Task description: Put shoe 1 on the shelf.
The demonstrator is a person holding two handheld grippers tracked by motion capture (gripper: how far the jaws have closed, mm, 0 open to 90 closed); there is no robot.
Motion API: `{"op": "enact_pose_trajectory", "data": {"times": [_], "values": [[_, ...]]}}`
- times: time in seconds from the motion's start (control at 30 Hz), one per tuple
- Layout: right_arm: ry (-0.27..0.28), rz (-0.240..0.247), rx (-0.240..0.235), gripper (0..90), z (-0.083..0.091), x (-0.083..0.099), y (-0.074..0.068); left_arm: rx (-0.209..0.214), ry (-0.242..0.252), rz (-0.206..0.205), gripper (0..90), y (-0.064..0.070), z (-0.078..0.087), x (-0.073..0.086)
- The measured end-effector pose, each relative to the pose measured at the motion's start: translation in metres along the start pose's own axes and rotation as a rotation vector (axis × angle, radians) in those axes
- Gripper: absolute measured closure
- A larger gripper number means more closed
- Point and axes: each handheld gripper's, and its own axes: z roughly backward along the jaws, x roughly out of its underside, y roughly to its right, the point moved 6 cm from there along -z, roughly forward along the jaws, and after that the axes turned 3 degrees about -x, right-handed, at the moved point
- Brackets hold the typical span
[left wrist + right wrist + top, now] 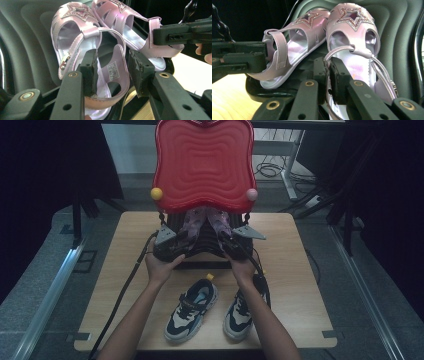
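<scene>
Cable (pixel 125 290), black, climbs from the lower left of the high view to the left gripper (pixel 181 239), which the person's left hand (pixel 160 266) holds at the left side of a ribbed black plastic case (pixel 200 254) near the far edge of the pale wooden table (pixel 292 252). Inside the case, at frame centre, lie two pale pink satin sandals with glittery star cut-outs: the left pink sandal (pixel 192 226) and the right pink sandal (pixel 220 222), toes pointing up the frame. Above them stands the case's raised red wavy-edged lid (pixel 202 162), with a yellow ball (pixel 156 194) at its lower left corner and a pink ball (pixel 252 194) at its lower right. The right hand (pixel 243 267) brings the right gripper (pixel 227 238) in from the case's right side. Below, in the lower centre, sit a navy, white and pale blue sneaker (pixel 192 310) and, to its right, a grey and white sneaker (pixel 240 314).

In the left gripper view, the left gripper (pixel 112 72) has its jaws apart, straddling the heel piece of the left pink sandal (pixel 75 37); whether the pads press on it I cannot tell.

In the right gripper view, the right gripper (pixel 328 72) has its jaws pinched together on the thin ankle strap of the right pink sandal (pixel 354 37), at lower centre.
</scene>
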Motion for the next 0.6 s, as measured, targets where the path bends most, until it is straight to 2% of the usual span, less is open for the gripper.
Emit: {"op": "enact_pose_trajectory", "data": {"times": [0.37,0.6], "values": [[-0.015,0.019,0.027,85.2,-0.002,0.001,-0.001,0.009,0.009,-0.009,58.3,0.004,0.007,0.0],[-0.026,0.022,0.036,85.3,-0.003,0.001,-0.002,0.015,0.025,0.008,56.6,0.005,0.017,0.0]]}}
